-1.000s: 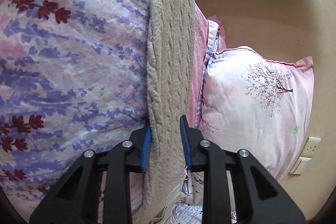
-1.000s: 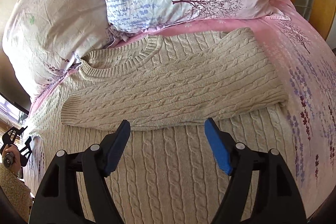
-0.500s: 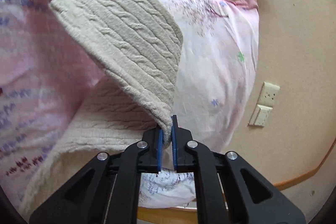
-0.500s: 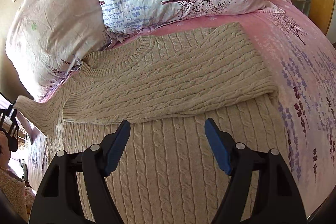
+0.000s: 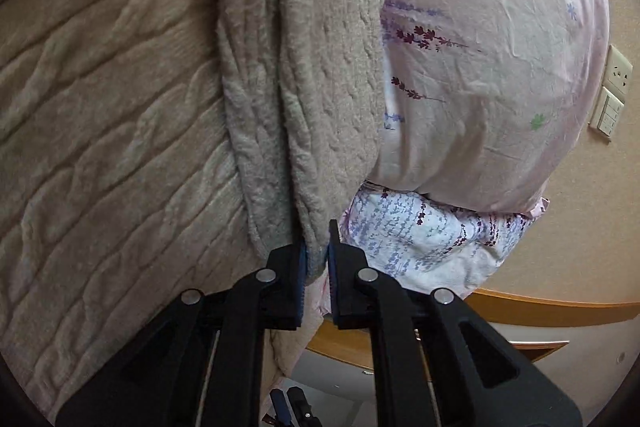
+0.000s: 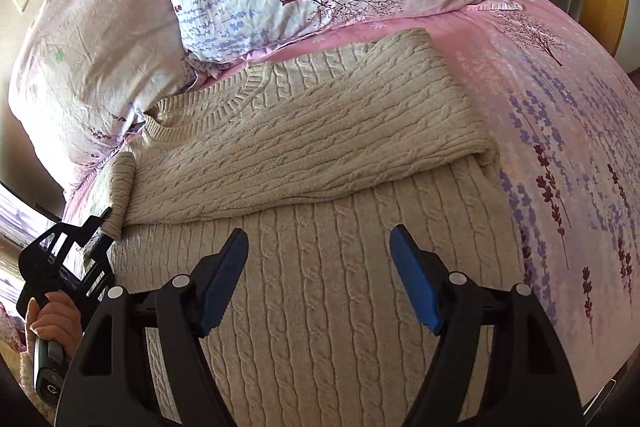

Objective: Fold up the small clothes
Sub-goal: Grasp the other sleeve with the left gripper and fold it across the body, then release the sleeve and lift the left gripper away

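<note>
Left wrist view: the left tongs (image 5: 317, 259) are clenched on the cuff of the sweater sleeve (image 5: 316, 115), which runs from the jaws up toward 12 o'clock. The sweater (image 5: 104, 131) fills everything from 7 to 11 o'clock. It is a thick cable knit, soft and floppy, probably with some weight to it, so the sleeve will likely sag and stretch if carried by the cuff alone; the ribbed cuff is a sound place to grip. A pink pillow (image 5: 492, 59) presses in from 1 to 3 o'clock, just beside the sleeve, and the wooden bed frame (image 5: 552, 307) shows at 4 o'clock.

Right wrist view: the right tongs (image 6: 318, 277) are released, jaws wide apart, above the sweater's body (image 6: 332, 307), which lies flat on the bed (image 6: 568, 115). One sleeve is already laid across the chest. The left tongs grip the other cuff at 9 o'clock. Two pillows crowd the collar (image 6: 224, 103) from 10 to 1 o'clock, so room is tight there; bare bedspread lies open at 2 to 4 o'clock, before the bed's edge.
</note>
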A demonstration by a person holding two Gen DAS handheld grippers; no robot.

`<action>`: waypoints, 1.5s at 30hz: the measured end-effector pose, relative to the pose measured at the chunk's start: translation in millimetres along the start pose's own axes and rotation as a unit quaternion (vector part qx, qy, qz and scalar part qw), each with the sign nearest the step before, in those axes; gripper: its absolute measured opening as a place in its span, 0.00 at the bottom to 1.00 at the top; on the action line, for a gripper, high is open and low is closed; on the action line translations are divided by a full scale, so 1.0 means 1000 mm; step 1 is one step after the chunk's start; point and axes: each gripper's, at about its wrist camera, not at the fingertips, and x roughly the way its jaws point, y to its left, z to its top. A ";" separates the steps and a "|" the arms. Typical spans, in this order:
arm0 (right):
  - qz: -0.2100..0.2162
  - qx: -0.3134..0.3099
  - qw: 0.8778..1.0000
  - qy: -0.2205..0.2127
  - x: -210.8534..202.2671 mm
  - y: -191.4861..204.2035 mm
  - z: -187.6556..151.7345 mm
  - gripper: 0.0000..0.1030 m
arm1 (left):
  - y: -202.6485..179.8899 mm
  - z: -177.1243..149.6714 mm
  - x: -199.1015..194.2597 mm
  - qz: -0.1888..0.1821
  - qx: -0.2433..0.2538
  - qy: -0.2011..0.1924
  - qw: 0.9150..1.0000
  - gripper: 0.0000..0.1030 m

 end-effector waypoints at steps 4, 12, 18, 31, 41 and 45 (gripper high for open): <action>-0.003 0.007 1.000 0.002 0.001 -0.006 -0.001 0.73 | -0.013 0.025 -0.021 -0.008 0.006 -0.046 0.999 0.20; -0.003 0.007 1.000 -0.004 -0.005 -0.013 0.001 0.73 | -0.005 0.073 -0.067 -0.029 -0.065 -0.153 0.986 0.16; -0.002 0.023 1.000 -0.007 -0.007 -0.030 0.001 0.73 | -0.070 0.058 -0.044 -0.032 0.068 -0.122 0.990 0.07; 0.001 0.071 0.997 -0.021 -0.015 -0.066 0.010 0.72 | -0.075 -0.217 0.140 0.245 0.688 0.192 0.655 0.39; 0.103 0.091 0.990 -0.003 0.008 -0.058 0.059 0.47 | -0.076 -0.128 0.026 0.304 0.628 0.100 0.709 0.47; 0.101 0.074 0.992 0.034 0.036 -0.044 0.069 0.40 | -0.069 -0.081 -0.035 0.373 0.582 0.038 0.721 0.46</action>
